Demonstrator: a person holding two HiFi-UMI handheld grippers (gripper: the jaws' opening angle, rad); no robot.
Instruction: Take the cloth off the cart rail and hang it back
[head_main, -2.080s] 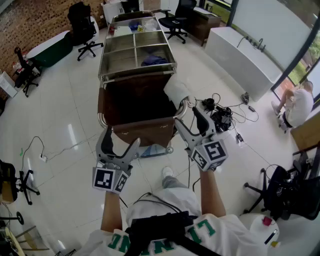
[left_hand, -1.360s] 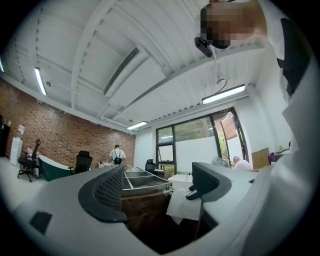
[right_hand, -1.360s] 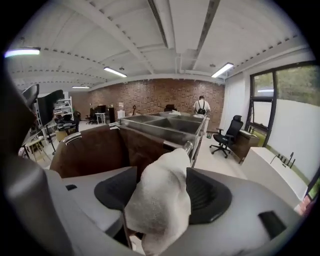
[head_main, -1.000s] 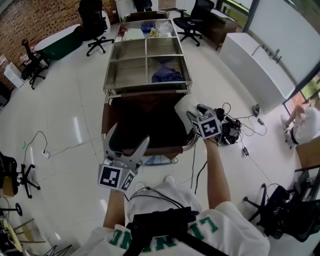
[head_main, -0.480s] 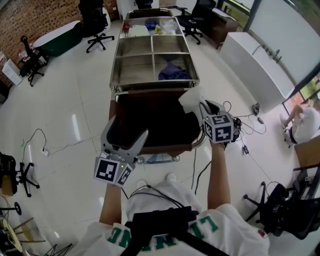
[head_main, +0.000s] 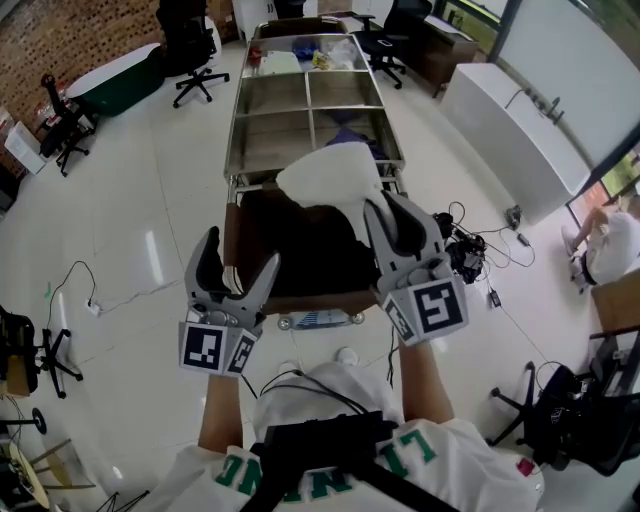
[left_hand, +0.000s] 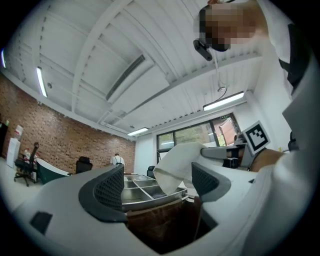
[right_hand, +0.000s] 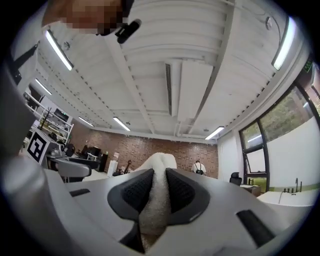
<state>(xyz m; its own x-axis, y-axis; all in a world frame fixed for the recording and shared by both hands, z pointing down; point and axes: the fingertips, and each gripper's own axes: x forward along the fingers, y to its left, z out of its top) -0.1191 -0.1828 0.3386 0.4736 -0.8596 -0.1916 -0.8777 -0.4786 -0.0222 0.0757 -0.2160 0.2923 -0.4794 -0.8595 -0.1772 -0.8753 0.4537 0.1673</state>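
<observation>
A white cloth (head_main: 335, 180) hangs in the air above the near end of the steel cart (head_main: 265, 145), clear of the rail round the brown bag (head_main: 300, 250). My right gripper (head_main: 388, 218) is shut on the cloth's lower right edge. In the right gripper view the cloth (right_hand: 156, 175) is squeezed between the two black pads (right_hand: 135, 190). My left gripper (head_main: 236, 278) stands open and empty, lower and to the left, over the cart's near left corner. Seen from the left gripper view, the cloth (left_hand: 177, 162) hangs beyond the open jaws, by the right one.
The cart's compartments hold a blue rag (head_main: 350, 135) and small items at the far end (head_main: 300, 50). Office chairs (head_main: 190, 50) stand behind, a white counter (head_main: 520, 110) at right, cables (head_main: 465, 255) on the floor beside the cart. A person sits at far right (head_main: 610, 245).
The right gripper reached the cloth on the cart's right rail, closed on it and lifted it up and left. The left gripper has barely moved.
</observation>
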